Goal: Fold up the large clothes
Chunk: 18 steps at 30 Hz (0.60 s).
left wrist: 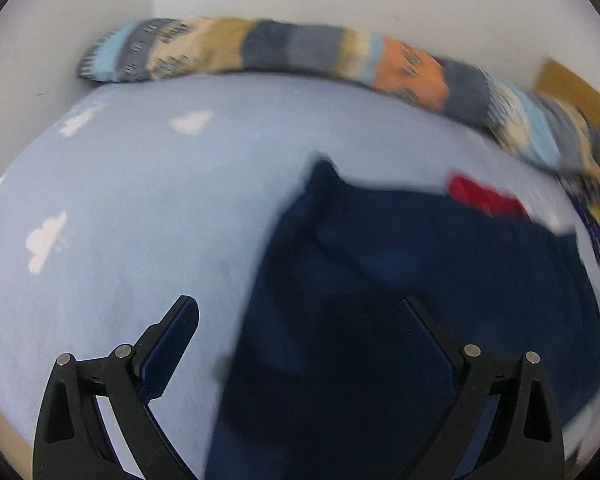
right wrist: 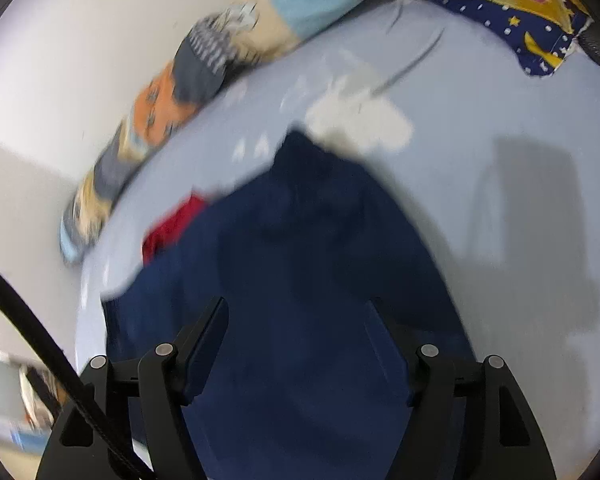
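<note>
Your left gripper [left wrist: 300,312] stands wide open above the navy garment [left wrist: 400,300], its pads clear of the cloth. Your right gripper [right wrist: 300,312] is also spread wide over it, gripping nothing. The garment lies on the pale blue sheet [left wrist: 140,200], a red patch [left wrist: 484,196] at its far edge, near the patterned blanket [left wrist: 260,48] by the wall.

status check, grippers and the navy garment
Left gripper open, right gripper open. Navy garment on bed, not gripped. Red cloth at its far edge.
</note>
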Each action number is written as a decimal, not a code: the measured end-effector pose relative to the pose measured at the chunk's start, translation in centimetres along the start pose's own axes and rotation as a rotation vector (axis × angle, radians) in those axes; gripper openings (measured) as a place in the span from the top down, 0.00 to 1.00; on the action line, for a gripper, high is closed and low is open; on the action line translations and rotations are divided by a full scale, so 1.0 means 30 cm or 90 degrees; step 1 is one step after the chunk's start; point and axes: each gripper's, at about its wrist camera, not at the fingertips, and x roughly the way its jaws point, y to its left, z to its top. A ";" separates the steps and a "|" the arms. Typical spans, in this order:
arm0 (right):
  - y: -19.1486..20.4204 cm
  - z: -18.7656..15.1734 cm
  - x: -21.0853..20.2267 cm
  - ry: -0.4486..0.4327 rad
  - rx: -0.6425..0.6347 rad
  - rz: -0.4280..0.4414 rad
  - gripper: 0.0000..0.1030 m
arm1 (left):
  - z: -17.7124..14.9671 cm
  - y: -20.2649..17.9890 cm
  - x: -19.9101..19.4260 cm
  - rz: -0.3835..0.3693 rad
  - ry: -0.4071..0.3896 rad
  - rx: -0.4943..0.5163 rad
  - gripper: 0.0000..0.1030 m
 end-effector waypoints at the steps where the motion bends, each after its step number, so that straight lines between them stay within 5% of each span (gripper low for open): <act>1: -0.003 -0.035 -0.007 0.013 -0.011 -0.006 0.27 | -0.018 -0.012 -0.003 -0.011 0.015 0.011 0.04; 4: -0.042 -0.123 -0.027 0.044 -0.006 0.023 0.27 | -0.092 -0.028 -0.027 -0.037 0.031 0.018 0.04; 6: -0.095 -0.160 -0.033 0.057 0.009 -0.007 0.27 | -0.141 -0.021 -0.005 -0.042 0.073 0.007 0.04; 9: -0.169 -0.175 -0.065 0.052 0.033 -0.028 0.27 | -0.197 -0.001 0.070 0.002 0.154 0.002 0.04; 12: -0.207 -0.169 -0.156 -0.005 0.048 -0.076 0.26 | -0.189 -0.024 0.014 0.084 0.092 0.043 0.04; 15: -0.234 -0.168 -0.229 -0.032 0.093 0.026 0.26 | -0.182 -0.058 -0.048 0.048 0.048 0.052 0.04; 18: -0.208 -0.203 -0.250 -0.030 0.082 0.066 0.25 | -0.194 -0.117 -0.077 -0.019 0.040 0.067 0.04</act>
